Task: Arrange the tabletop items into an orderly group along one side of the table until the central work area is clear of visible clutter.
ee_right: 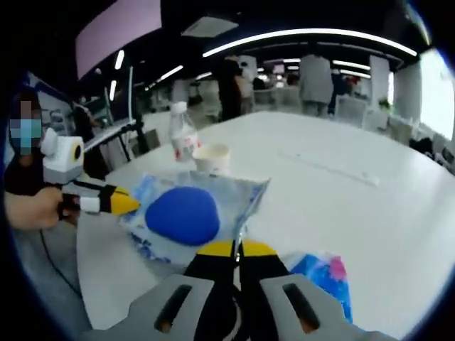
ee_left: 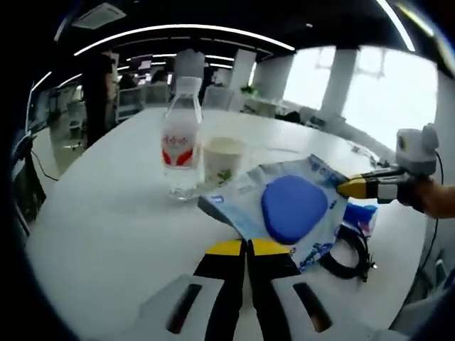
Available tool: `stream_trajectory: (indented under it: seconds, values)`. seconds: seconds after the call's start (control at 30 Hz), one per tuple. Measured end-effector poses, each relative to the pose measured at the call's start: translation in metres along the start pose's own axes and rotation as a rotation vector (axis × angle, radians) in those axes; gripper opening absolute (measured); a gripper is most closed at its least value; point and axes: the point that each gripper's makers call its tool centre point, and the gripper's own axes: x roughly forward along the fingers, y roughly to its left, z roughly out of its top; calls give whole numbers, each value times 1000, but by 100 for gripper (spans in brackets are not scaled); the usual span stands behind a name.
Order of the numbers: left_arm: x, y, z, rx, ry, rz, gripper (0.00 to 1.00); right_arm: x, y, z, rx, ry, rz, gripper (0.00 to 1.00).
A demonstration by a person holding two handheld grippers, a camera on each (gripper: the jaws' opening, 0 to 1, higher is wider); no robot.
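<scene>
Both grippers, left gripper (ee_left: pixel 247 246) and right gripper (ee_right: pixel 238 248), pinch opposite edges of the plastic bag (ee_left: pixel 249 195) just ahead, jaws closed, probably to drag it toward the bottle (ee_left: pixel 180 145) beyond.

Left gripper (ee_left: pixel 247 246) — yellow-tipped jaws pressed together, pointing forward. Right gripper (ee_right: pixel 237 248) — jaws likewise closed; a hand (ee_right: pixel 32 208) holds the left gripper at that view's left edge.
</scene>
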Motion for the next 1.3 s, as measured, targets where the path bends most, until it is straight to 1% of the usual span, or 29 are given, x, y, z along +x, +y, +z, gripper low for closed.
stream_trajectory:
  seconds: [0.13,0.17,0.2,0.23,0.27,0.33,0.4,0.5,0.57,0.6,0.67,0.7,0.77,0.87,0.97,1.03,1.1,1.13,1.2,1.23,1.3]
  values:
    - [20,-14,14,11,13,-25,1,-9,-18,-3,22,3,-40,0]
    - [28,-14,18,49,22,-27,1,-10,-22,-4,25,3,-49,0]
    - [36,-17,20,109,37,-23,1,-12,-28,-3,31,1,-61,0]
    - [42,-19,22,137,46,-24,1,-12,-32,-3,35,0,-70,0]
    - [51,-23,24,155,60,-31,1,-12,-40,-3,39,1,-87,0]
    - [65,-26,31,186,58,-27,1,-12,-50,0,56,-12,-111,0]
    - [77,-28,33,191,69,-27,1,-11,-59,2,71,-18,-129,0]
    - [86,-29,33,210,88,-26,1,-9,-64,-1,66,-6,-138,0]
    - [90,-28,35,241,86,-20,1,-7,-68,0,72,-18,-142,0]
    - [92,-28,36,240,87,-21,1,-5,-72,2,102,-30,-149,0]
    - [98,-25,39,235,93,-11,1,-1,-75,3,107,-33,-156,0]
    - [103,-24,40,254,103,7,1,3,-77,2,100,-28,-161,0]
    - [112,-24,41,344,124,29,2,7,-82,0,90,-16,-174,0]
    - [119,-24,41,356,123,54,2,10,-89,0,117,-23,-180,0]
    - [122,-22,41,417,134,99,2,15,-91,1,101,-23,-181,0]
    - [124,-25,42,424,135,95,2,16,-94,1,92,-20,-189,0]
    - [127,-24,45,457,132,95,2,16,-97,0,108,-23,-190,0]
    - [129,-24,45,462,129,90,2,16,-99,0,111,-22,-190,0]
    - [133,-22,42,469,143,88,2,18,-98,1,105,-24,-183,0]
    - [134,-21,41,472,150,91,2,18,-97,2,102,-25,-179,0]
    - [135,-19,41,507,154,108,2,20,-96,4,100,-29,-173,0]
